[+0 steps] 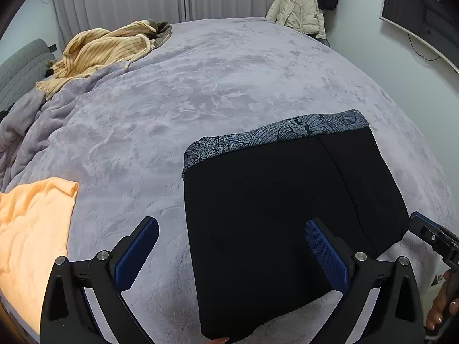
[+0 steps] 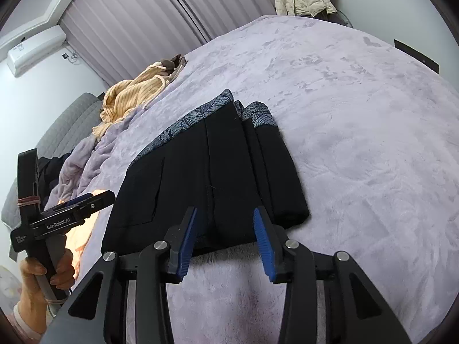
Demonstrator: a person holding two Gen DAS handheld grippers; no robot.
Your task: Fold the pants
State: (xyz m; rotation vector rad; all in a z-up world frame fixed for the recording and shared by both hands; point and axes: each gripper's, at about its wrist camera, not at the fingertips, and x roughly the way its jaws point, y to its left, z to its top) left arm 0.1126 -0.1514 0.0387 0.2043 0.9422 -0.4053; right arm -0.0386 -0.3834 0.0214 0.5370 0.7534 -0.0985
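Both my grippers are hanging released and holding nothing: the left gripper (image 1: 231, 253) is spreading its jaws wide, the right gripper (image 2: 225, 240) less wide. I am seeing the folded black pants (image 2: 212, 172) lying flat on the lilac blanket (image 2: 358, 143), just ahead of both.

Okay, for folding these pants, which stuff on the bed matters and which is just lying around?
Part of the job: black pants, left gripper, right gripper.

Just lying about: yellow ribbed sweater, orange cloth, cream jacket, lavender blanket.
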